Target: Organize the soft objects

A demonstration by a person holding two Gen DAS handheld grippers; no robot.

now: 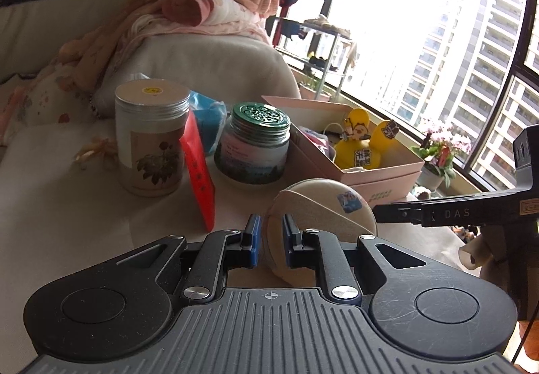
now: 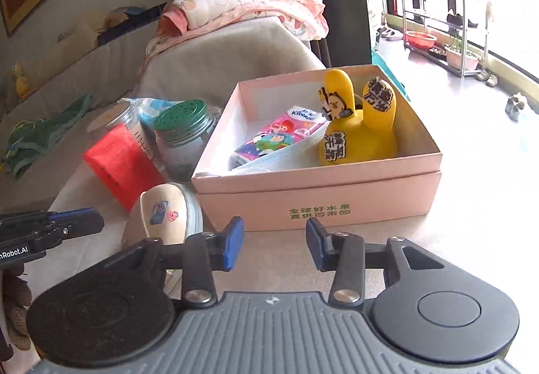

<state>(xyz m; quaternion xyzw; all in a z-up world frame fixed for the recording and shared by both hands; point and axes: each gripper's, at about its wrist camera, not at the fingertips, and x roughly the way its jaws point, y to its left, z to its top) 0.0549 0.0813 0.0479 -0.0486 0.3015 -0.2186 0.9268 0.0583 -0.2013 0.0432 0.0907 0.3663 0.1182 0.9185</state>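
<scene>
Beige soft ball (image 1: 320, 222), lying on the bench just before the pink box (image 2: 316, 195), is pinched at its near edge by the left tool (image 1: 271, 242); it is judged light and yielding. The right tool (image 2: 274, 246) is held apart, empty. Farther off, the box holds a yellow plush toy (image 2: 357, 131), a tissue pack (image 2: 283, 135) and a mask.
</scene>
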